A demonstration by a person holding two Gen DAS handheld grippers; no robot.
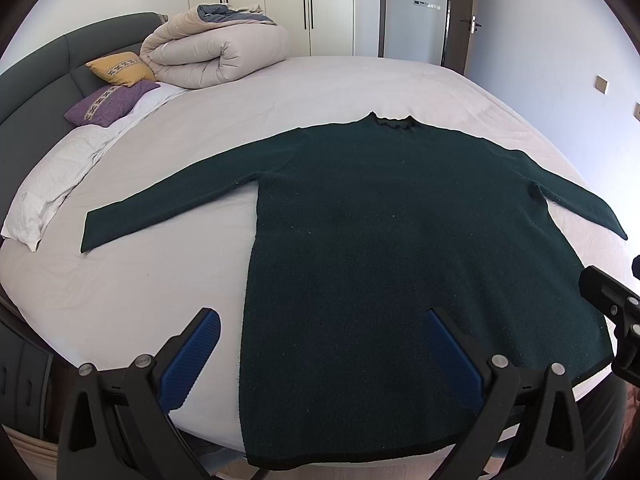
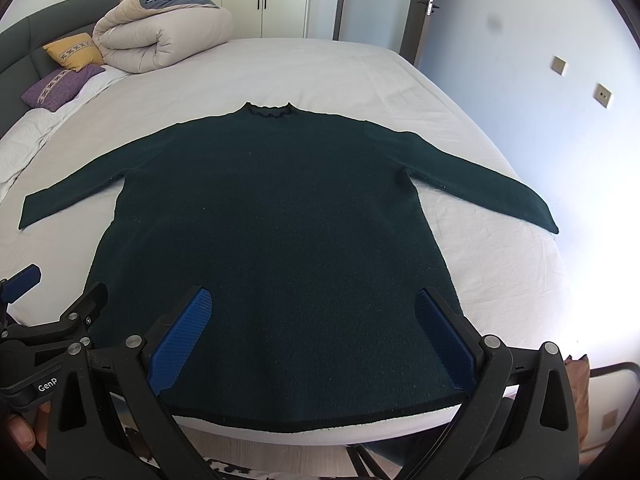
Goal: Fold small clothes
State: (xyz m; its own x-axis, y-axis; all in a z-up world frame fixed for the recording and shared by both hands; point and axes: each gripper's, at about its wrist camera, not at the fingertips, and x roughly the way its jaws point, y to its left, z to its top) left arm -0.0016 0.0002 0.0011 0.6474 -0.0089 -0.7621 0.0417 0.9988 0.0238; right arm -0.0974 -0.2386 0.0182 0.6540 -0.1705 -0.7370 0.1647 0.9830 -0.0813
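**Inspector:** Left wrist view first. What is showing?

**Assistant:** The left gripper (image 1: 320, 344) is hovering with its jaws spread wide and nothing between them. Its blue pads (image 1: 192, 360) are framing the near left side of the dark green sweater (image 1: 400, 220): one pad is sitting over the white bed sheet (image 1: 140, 288), the other over the garment's body. The sweater is lying flat on the sheet, collar (image 1: 394, 122) pointing away, both sleeves stretching outward, hem hanging at the near edge of the bed. Part of the right gripper (image 1: 616, 312) is intruding at the right edge; contact with the cloth cannot be judged there.

**Inspector:** Right wrist view?

**Assistant:** The right gripper (image 2: 316, 332) is likewise standing wide apart and holding nothing, both pads lying over the sweater (image 2: 280, 208) just short of its hem. The left gripper (image 2: 52, 320) is showing at the lower left, beside the garment's edge. A rolled duvet (image 2: 160, 36) and two cushions are resting well apart, near the headboard.
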